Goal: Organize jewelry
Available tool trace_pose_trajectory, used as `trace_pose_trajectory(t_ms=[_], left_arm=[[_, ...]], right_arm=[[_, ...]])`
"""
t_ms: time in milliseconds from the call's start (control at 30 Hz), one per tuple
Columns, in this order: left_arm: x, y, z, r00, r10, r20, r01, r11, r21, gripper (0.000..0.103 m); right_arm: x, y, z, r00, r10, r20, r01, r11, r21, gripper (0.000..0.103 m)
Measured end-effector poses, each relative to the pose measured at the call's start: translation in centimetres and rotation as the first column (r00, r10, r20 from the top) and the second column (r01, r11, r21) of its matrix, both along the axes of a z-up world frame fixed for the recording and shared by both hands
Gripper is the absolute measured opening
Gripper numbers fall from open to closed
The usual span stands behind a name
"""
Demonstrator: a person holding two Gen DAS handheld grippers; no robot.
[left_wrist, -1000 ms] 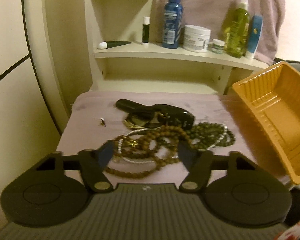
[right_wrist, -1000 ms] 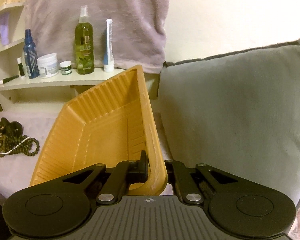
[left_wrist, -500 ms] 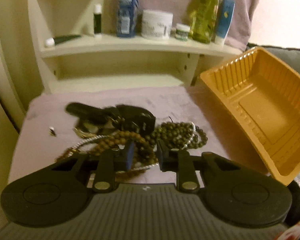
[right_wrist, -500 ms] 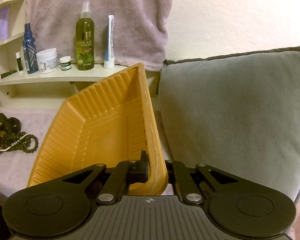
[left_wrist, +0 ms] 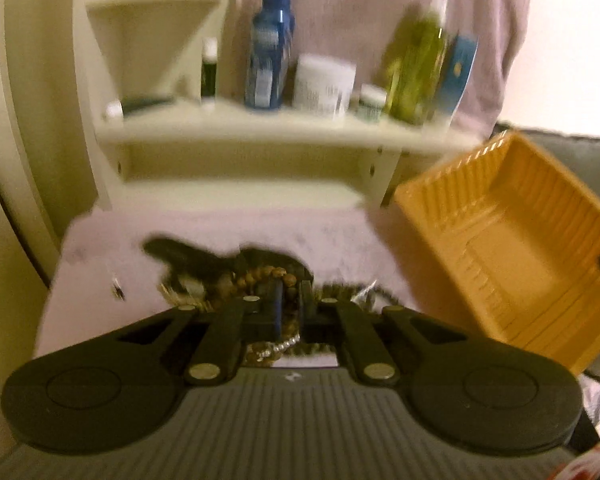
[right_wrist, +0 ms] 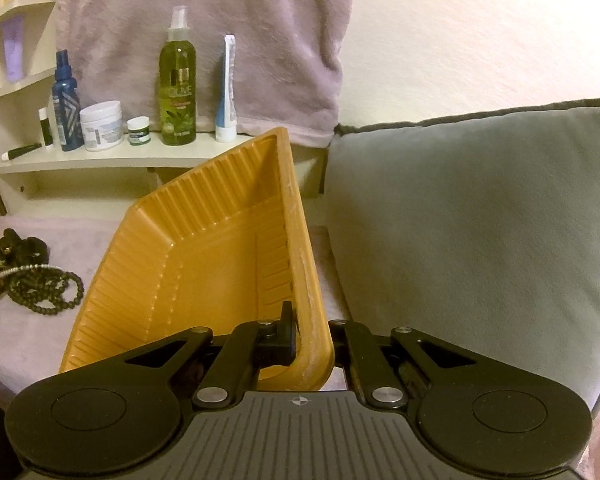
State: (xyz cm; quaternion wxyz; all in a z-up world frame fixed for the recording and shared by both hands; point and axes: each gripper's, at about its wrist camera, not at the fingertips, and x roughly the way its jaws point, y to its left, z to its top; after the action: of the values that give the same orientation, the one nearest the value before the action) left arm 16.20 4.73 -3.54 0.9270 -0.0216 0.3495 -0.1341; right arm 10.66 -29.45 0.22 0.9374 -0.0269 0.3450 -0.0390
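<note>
Left tool [left_wrist: 289,304]: nearly pressed together, pinching a strand of brown beads [left_wrist: 266,280]; view blurred.
Right tool [right_wrist: 306,330]: clamped on the near rim of the orange tray [right_wrist: 204,264], holding it tilted.
Jewelry pile [right_wrist: 28,280]: dark and brown beads tangled with a black item, just ahead of the left tool, well left of the right one.
Surface: pale purple cloth [left_wrist: 228,224].
Room: cream shelf [right_wrist: 100,158] with bottles and jars beyond; grey cushion [right_wrist: 460,220] to the right.
</note>
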Motion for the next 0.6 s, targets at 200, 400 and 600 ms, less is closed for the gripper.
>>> trace_pose_trajectory(t_ms=[200,400,600], left_arm=[[0.6,1.8,5.0,0.998,0.007,0.07,-0.007,1.0,0.0,0.006],[0.8,2.4,8.4,0.992,0.003,0.124,-0.003,1.0,-0.003,0.006],[0.7,2.1,11.3,0.983,0.002,0.184,0.003,1.0,-0.026,0.005]], right_arm=[[0.1,0.2,-0.3,1.0,0.011,0.012,-0.011,1.0,0.014,0.005],[0.1,0.3,-0.3,0.999,0.024,0.023,-0.025,1.0,0.017,0.005],[0.1,0.6,-0.1,0.999,0.037,0.033,-0.038,0.999,0.019,0.005]])
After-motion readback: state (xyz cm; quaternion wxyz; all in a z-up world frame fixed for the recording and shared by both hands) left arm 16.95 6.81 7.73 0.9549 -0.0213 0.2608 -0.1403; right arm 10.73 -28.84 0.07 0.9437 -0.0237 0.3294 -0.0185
